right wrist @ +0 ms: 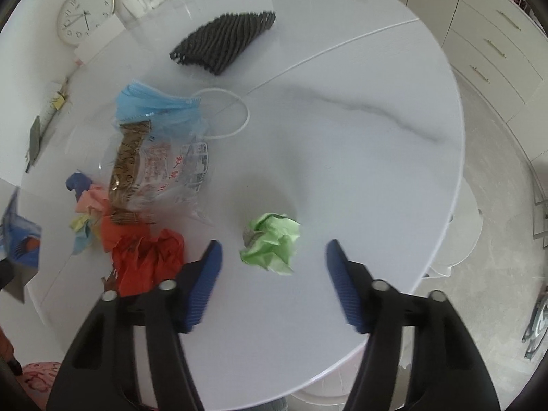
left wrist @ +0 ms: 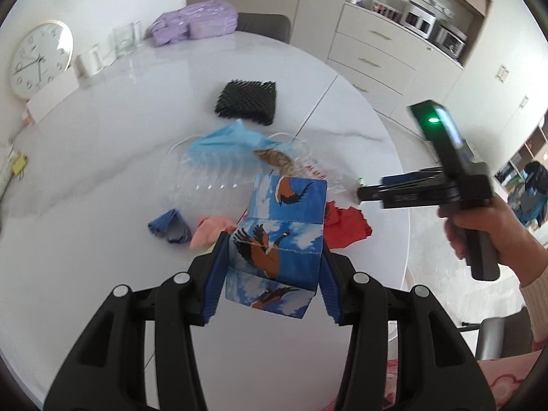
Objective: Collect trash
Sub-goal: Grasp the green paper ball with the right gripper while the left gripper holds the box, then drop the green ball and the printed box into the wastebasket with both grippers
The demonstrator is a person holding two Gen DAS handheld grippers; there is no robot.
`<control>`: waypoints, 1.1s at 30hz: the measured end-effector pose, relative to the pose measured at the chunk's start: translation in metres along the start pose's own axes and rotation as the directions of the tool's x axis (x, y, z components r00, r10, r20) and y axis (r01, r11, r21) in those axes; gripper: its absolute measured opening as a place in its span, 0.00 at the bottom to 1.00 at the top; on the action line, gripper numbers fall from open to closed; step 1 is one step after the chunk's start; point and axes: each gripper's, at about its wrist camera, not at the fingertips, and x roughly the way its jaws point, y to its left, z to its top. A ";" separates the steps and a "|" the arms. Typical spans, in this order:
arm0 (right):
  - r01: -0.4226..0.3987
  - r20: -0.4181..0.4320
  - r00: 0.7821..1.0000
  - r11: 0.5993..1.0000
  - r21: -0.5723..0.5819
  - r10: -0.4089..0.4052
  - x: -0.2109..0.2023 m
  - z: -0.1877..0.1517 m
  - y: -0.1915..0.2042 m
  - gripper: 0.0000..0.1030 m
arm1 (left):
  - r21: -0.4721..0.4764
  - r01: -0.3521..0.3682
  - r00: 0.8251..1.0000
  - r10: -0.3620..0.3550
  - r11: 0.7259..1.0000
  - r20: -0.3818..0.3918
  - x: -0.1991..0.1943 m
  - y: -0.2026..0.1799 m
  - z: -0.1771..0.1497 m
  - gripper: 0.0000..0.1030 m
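Observation:
My left gripper (left wrist: pixel 274 245) is shut on a blue carton printed with birds (left wrist: pixel 287 205), lifted above the white round table (left wrist: pixel 102 171). In the right wrist view my right gripper (right wrist: pixel 273 244) hangs open over a crumpled green paper ball (right wrist: pixel 274 250), which lies between the fingers without touching the pads. A crumpled red paper (right wrist: pixel 147 260) lies to its left. Past it are clear plastic packaging (right wrist: pixel 164 171), a blue face mask (right wrist: pixel 154 102), and pink (right wrist: pixel 90 200) and dark blue (right wrist: pixel 77 181) scraps. The carton (right wrist: pixel 20 236) shows at the left edge.
A black ridged foam pad (right wrist: pixel 226 42) lies farther back on the table. A wall clock (right wrist: pixel 85 13), glass jars (left wrist: pixel 126 37) and purple bags (left wrist: pixel 195 22) stand along the far side. The table edge (right wrist: pixel 445 239) curves close on the right, with drawers (right wrist: pixel 493 51) beyond.

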 end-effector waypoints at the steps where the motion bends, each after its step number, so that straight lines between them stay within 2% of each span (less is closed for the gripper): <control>1: 0.005 -0.011 1.000 1.000 0.003 -0.005 0.005 0.001 0.001 0.50 | 0.013 0.007 1.000 -0.007 1.000 -0.002 0.000 -0.002 0.000 0.46; 2: 0.014 -0.022 1.000 1.000 0.004 -0.014 0.008 0.002 0.003 0.47 | 0.018 0.012 1.000 -0.012 1.000 -0.005 0.001 -0.002 0.000 0.46; 4: 0.023 -0.034 0.999 1.000 0.006 -0.023 0.013 -0.001 0.005 0.32 | 0.029 0.020 1.000 -0.019 0.999 -0.014 0.004 -0.003 -0.001 0.46; 9: 0.036 -0.017 0.999 0.999 -0.005 -0.036 0.014 -0.004 0.008 0.30 | 0.036 0.020 1.000 -0.019 0.999 -0.021 0.003 -0.008 -0.003 0.46; 15: -0.041 0.028 0.999 0.997 0.059 0.040 -0.009 -0.014 -0.008 0.30 | 0.103 0.021 1.000 -0.019 0.994 -0.018 -0.002 -0.034 -0.002 0.46; 20: -0.054 0.077 0.996 0.995 0.084 0.048 -0.061 -0.048 -0.036 0.30 | 0.218 0.101 0.995 -0.094 0.971 -0.039 0.000 -0.092 -0.002 0.46; 25: -0.051 0.101 0.994 0.986 0.158 0.035 -0.116 -0.109 -0.087 0.30 | 0.312 0.225 0.973 -0.196 0.923 -0.124 0.017 -0.168 -0.005 0.46; 28: -0.046 0.104 0.994 0.980 0.194 0.026 -0.136 -0.142 -0.115 0.31 | 0.327 0.278 0.957 -0.230 0.903 -0.179 0.029 -0.206 -0.009 0.46; 33: -0.060 0.104 0.994 0.976 0.208 0.039 -0.150 -0.172 -0.148 0.32 | 0.325 0.295 0.945 -0.224 0.899 -0.239 0.047 -0.249 -0.013 0.46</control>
